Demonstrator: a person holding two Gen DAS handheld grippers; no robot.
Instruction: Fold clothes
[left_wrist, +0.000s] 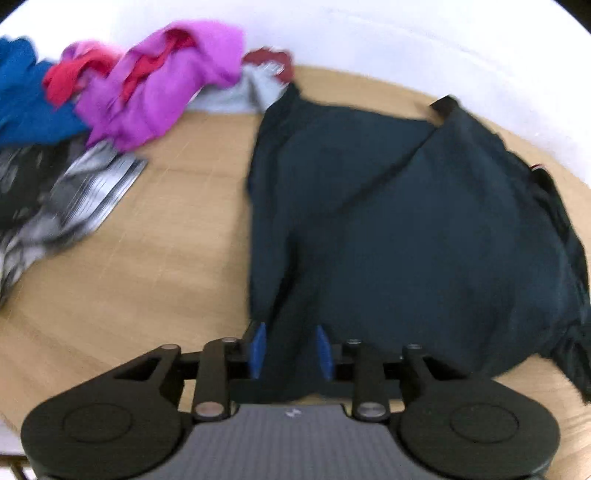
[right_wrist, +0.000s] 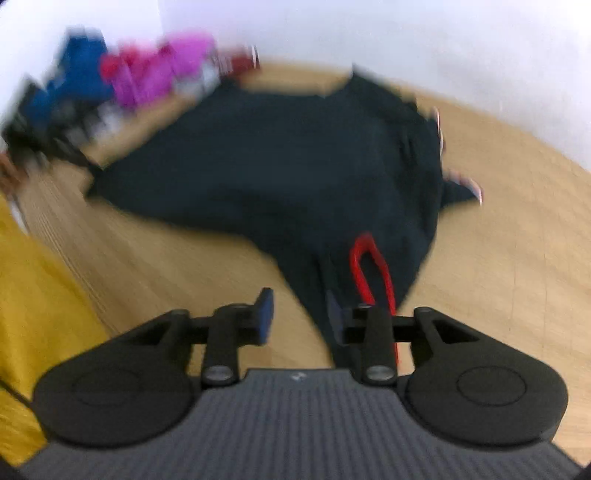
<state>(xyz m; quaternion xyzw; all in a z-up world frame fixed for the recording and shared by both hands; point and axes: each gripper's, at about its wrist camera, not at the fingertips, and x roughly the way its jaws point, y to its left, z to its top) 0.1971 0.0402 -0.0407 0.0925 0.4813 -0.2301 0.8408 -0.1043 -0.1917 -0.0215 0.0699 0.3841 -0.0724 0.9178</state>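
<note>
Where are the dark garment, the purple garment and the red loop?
Dark garment (left_wrist: 406, 221): left wrist view, middle of the spread cloth.
Purple garment (left_wrist: 159, 92): left wrist view, centre of the crumpled heap.
Red loop (right_wrist: 364, 245): right wrist view, its upper bend.

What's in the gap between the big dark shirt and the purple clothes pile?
Only bare wooden table lies between the dark shirt and the purple garment; the left wrist view shows it best.

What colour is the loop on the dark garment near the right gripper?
Red. The loop shows best in the right wrist view, lying on the dark garment.
</note>
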